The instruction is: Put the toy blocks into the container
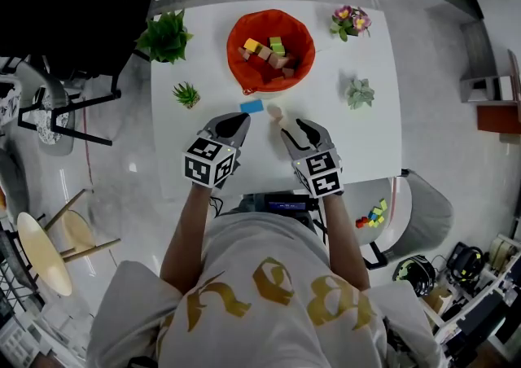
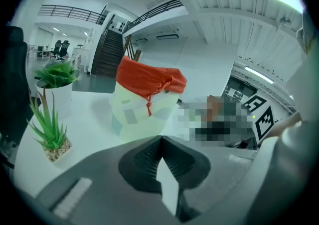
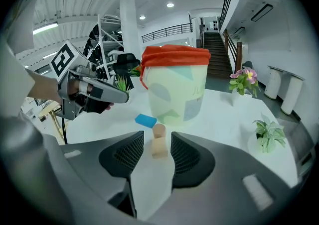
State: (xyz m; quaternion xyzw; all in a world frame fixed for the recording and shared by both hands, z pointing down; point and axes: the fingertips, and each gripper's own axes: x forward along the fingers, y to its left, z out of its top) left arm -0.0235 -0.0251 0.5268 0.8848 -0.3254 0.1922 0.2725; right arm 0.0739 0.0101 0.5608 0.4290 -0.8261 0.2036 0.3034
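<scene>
The right claw [image 3: 154,150] stands apart, with an upright wooden block [image 3: 159,142] on the surface [image 1: 358,138] just ahead of its tips. The left claw [image 2: 160,154] is closed and empty. A blue block [image 3: 145,120] lies beside the container [image 3: 177,89]. Closing too early or off-centre could topple the wooden block.

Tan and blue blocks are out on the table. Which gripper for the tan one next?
Right. The right gripper has its jaws apart, with the tan block lined up at the gap, untouched. The left gripper has its jaws together, faces the container, and sits nearer the blue block.
</scene>
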